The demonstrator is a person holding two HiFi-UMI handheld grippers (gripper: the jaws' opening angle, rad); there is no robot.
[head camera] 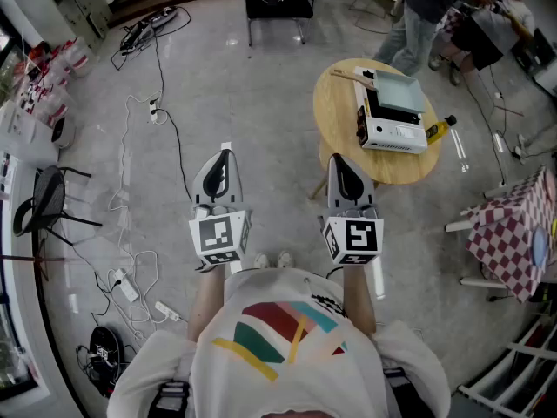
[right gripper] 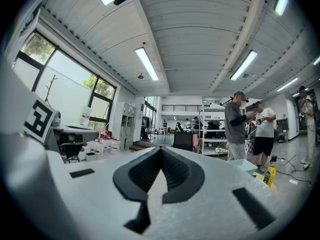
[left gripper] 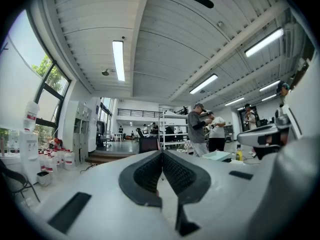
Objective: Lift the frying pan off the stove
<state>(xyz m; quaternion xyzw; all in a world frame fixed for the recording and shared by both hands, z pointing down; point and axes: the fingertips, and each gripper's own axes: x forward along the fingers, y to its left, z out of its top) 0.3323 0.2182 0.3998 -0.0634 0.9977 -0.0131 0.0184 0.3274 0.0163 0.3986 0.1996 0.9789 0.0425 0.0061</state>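
Presently the grey left gripper (head camera: 225, 152) and right gripper (head camera: 338, 157) hover, jaws closed on nothing, short of the square grey frying pan (head camera: 399, 92).

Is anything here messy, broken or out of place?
Nothing looks spilled or broken. Only the floor is untidy: loose cables and power strips trail across it on the left of the head view. The stove sits flat on the round table.

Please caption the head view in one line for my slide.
Left tool and right tool, shut and empty, held level short of the round table bearing stove and pan.
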